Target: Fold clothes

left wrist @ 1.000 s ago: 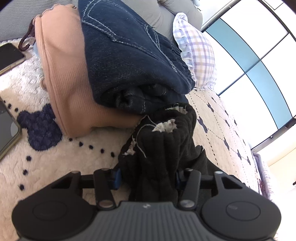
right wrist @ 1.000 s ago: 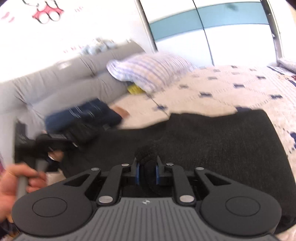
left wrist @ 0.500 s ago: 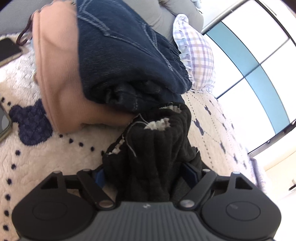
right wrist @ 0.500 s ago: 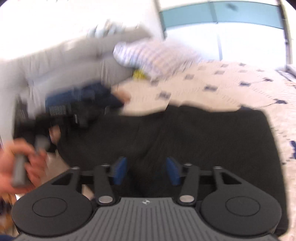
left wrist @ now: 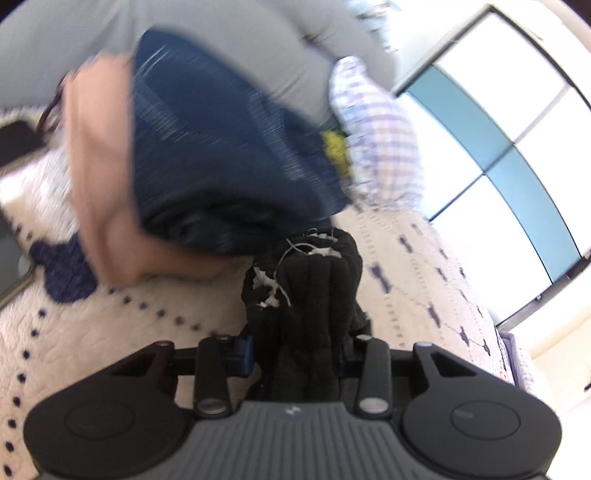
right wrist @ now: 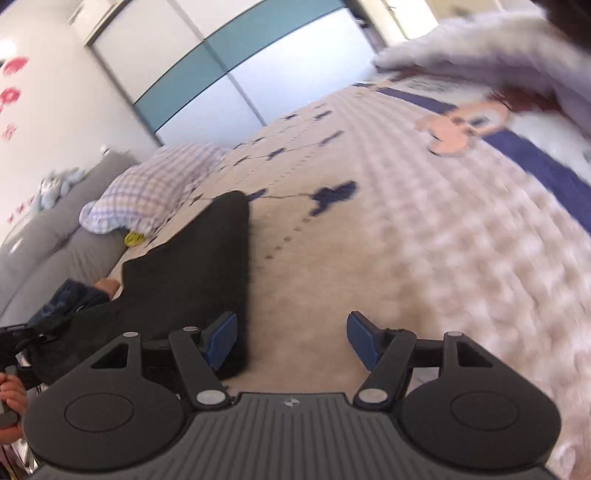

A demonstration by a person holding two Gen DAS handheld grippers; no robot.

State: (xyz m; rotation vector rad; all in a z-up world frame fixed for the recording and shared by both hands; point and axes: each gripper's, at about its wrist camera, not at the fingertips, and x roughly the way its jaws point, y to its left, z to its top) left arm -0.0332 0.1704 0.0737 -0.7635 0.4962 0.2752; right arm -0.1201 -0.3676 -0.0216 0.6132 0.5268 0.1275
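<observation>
Black garment (left wrist: 310, 295) bunched between the fingers of the left gripper (left wrist: 295, 354); jaws closing, and the blue pads look pressed against the cloth on both sides. White loose threads show at the top of the bunched fold. Rest of the same garment lies flat on the bedspread (right wrist: 369, 258), seen in the right wrist view as a dark sheet (right wrist: 192, 273) running from the lower left toward the checked pillow (right wrist: 155, 188).

Right gripper (right wrist: 291, 341): jaws wide apart and opening, nothing between them. Its left finger sits just over the near edge of the black garment; its right finger is over bare bedspread. Frame is blurred on the right side.

Behind the left gripper: folded blue jeans (left wrist: 221, 147) stacked on a folded peach-coloured garment (left wrist: 99, 177), both blurred, resting near the grey headboard cushion (left wrist: 184, 33). Checked pillow to the right of the jeans, a small yellow item (left wrist: 336, 147) between them. Dark phone (left wrist: 18, 136) at the far left edge on the bedspread.

A hand (right wrist: 11, 398) holding the left gripper's handle shows at the lower left of the right wrist view.
</observation>
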